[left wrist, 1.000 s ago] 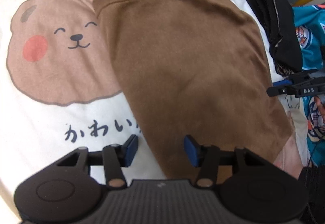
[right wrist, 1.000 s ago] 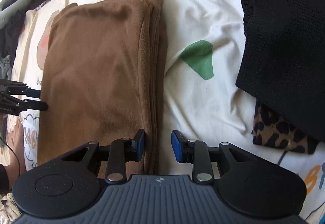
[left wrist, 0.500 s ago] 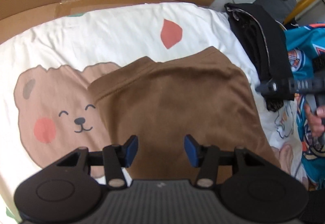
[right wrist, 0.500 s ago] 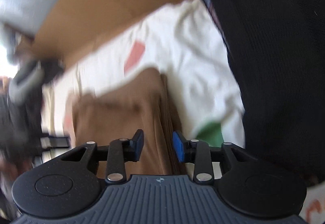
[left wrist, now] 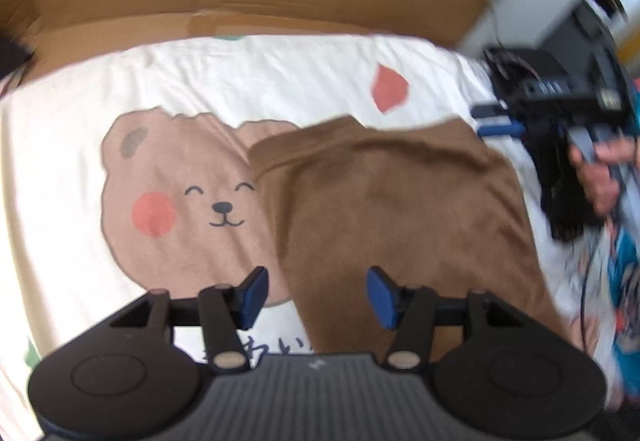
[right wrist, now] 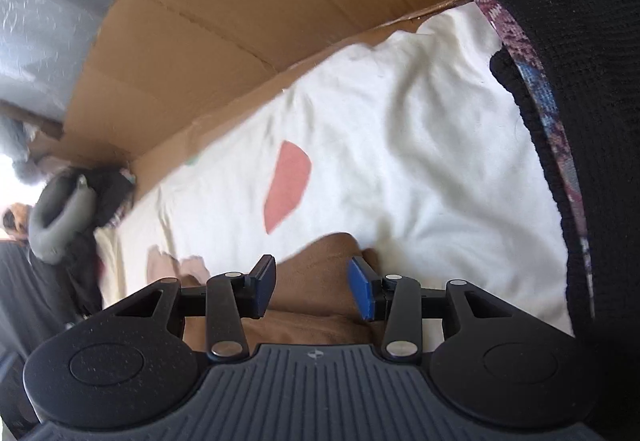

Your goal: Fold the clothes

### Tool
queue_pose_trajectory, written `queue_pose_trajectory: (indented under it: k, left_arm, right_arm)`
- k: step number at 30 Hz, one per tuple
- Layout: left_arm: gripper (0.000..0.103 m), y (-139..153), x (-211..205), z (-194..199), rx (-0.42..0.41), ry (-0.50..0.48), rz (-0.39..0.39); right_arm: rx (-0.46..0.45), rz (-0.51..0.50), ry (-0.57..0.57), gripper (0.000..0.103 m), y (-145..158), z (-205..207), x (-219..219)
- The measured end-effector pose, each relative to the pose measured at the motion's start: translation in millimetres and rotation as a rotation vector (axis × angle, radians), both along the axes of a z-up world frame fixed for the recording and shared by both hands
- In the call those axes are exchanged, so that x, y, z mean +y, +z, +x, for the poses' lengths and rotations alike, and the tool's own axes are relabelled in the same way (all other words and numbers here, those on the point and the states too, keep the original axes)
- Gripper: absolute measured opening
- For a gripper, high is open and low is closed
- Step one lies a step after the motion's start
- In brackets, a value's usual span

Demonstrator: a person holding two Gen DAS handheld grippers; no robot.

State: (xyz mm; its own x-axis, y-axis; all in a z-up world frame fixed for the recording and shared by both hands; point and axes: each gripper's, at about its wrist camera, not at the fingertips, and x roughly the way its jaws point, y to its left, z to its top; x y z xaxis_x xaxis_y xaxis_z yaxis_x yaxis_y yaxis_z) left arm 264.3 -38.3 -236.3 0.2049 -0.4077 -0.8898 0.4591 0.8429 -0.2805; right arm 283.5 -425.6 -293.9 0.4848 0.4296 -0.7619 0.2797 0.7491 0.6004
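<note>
Garment (left wrist: 396,217): brown, folded, lying flat on the white bear-print sheet (left wrist: 240,81). Left gripper (left wrist: 316,295): jaws apart, empty, above its near edge. Right gripper (right wrist: 312,291): jaws apart, empty.

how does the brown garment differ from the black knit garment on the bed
The brown garment is smooth, plain and folded flat mid-sheet, partly covering the printed bear. The black knit garment is coarse-ribbed and lies heaped at the sheet's right edge, with a patterned fabric showing along its border. The brown one sits under both open grippers, left gripper and right gripper; the black one lies off to the side. Both rest on the white printed sheet.
</note>
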Motion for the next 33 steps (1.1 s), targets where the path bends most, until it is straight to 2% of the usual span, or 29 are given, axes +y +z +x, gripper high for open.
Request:
queue_pose_trajectory:
  k: [1, 3, 9, 12, 15, 18, 21, 30, 33]
  left_arm:
    - [0.06, -0.7, -0.2, 1.3, -0.002, 0.016, -0.028]
    - [0.061, -4.9, -2.3, 3.8, 0.01, 0.022, -0.034]
    - [0.061, -17.6, -5.6, 8.0, 0.031, -0.01, -0.004]
    - [0.061, -18.2, 0.2, 10.0, 0.035, 0.019, -0.019]
    - [0.061, -16.7, 3.9, 7.5, 0.038, 0.019, -0.037]
    - [0.062, -16.0, 4.9, 4.2, 0.03, 0.015, -0.029]
    - [0.062, -19.7, 5.9, 3.3, 0.048, 0.022, -0.031]
    - [0.062, -31.2, 1.2, -7.2, 0.093, 0.004, 0.006]
    - [0.061, -25.3, 0.4, -10.0, 0.104, 0.007, 0.053]
  right_arm:
    - [0.001, -0.01, -0.01, 0.048, 0.6, -0.1, 0.8]
    - [0.017, -0.049, -0.022, 0.048, -0.5, 0.1, 2.2]
    - [0.072, -0.016, -0.015, 0.047, -13.1, 0.4, -0.9]
    - [0.053, 0.003, 0.016, 0.046, -7.7, -2.7, 2.2]
    - [0.024, 0.036, 0.022, 0.033, 0.2, -6.5, -0.6]
    - [-0.024, 0.045, 0.011, 0.031, 8.0, -7.5, -5.0]
    - [-0.038, 0.037, 0.014, 0.018, 10.0, -6.7, -4.8]
    - [-0.049, -0.097, 0.04, 0.019, 15.1, -17.1, 4.8]
    - [-0.031, -0.118, 0.082, 0.023, 23.7, -27.0, 13.7]
